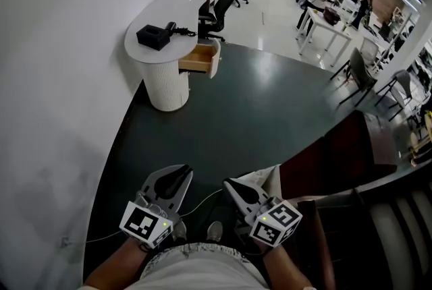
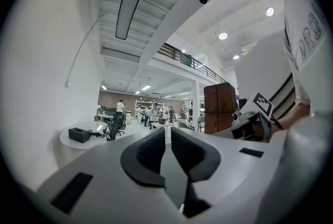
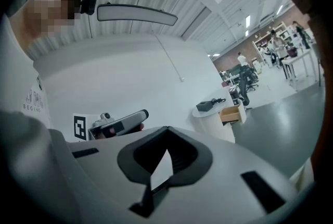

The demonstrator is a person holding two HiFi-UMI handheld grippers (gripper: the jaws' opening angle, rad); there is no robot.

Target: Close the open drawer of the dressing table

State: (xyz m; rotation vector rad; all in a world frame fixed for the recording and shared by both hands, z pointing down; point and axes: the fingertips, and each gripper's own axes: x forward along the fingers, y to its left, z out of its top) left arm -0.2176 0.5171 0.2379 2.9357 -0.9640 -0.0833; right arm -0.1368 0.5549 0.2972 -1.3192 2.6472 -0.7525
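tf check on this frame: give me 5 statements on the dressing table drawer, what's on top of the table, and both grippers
1. The drawer of the dressing table stands open. True.
2. The left gripper is gripping the drawer front. False: it is close to the person, well away from the table across the dark floor, and holds nothing.
3. A black box sits on the tabletop. True.
4. The right gripper has its jaws spread wide. False: its jaws are together, with nothing between them.
5. The dressing table stands free in the middle of the floor. False: it is set against the white wall.
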